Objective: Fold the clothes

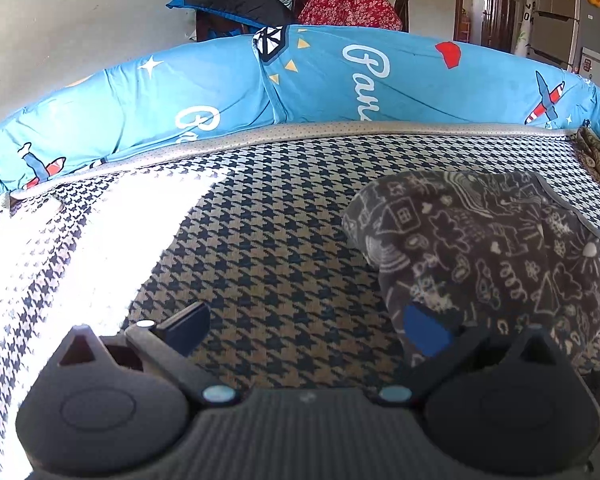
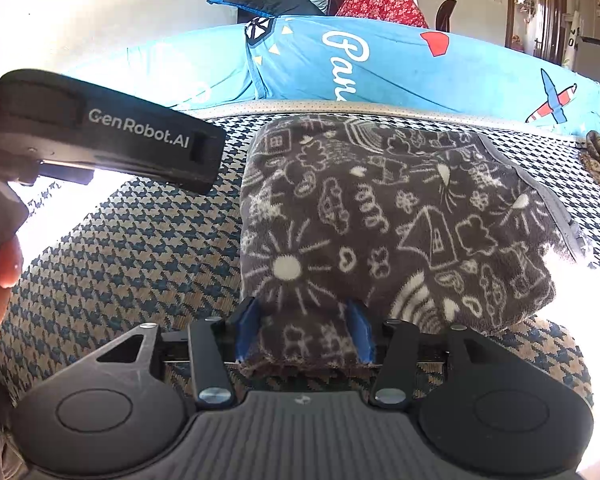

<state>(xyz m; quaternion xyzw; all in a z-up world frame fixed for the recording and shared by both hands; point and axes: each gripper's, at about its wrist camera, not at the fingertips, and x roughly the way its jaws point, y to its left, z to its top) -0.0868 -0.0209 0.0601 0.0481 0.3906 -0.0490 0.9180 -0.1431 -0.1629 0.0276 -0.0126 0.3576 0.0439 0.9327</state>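
**Right gripper holds near edge of folded cloth; slip and unfolding are the risks**

The grey patterned cloth (image 2: pixel 388 216) lies on the houndstooth bed cover (image 2: pixel 120 256), right of centre, bundled into a thick doubled-over shape. The blue bolster (image 2: pixel 400 64) runs along the far side.

Right gripper (image 2: pixel 304 332): blue pads closed on a narrow tab of the cloth's near edge. The bite is shallow and takes only the hem.

Left gripper (image 1: pixel 308 324): fingers spread wide, nothing between them. Its right pad sits against the cloth's near-left corner; whether it touches or only overlaps in view, I cannot tell.

This bundle fits either a fold in progress or one nearly done; the layers underneath are hidden.

Risks from here:
- A lift or pull on so small a tab could let the fleece slide out of the pads.
- One-sided pulling could drag the bulk across the cover and roll the layers open, since the left side is not pinned.
- Glare at the near right washes out that edge, so a stray corner there could go unnoticed.
- The two grippers are near each other and could knock together.
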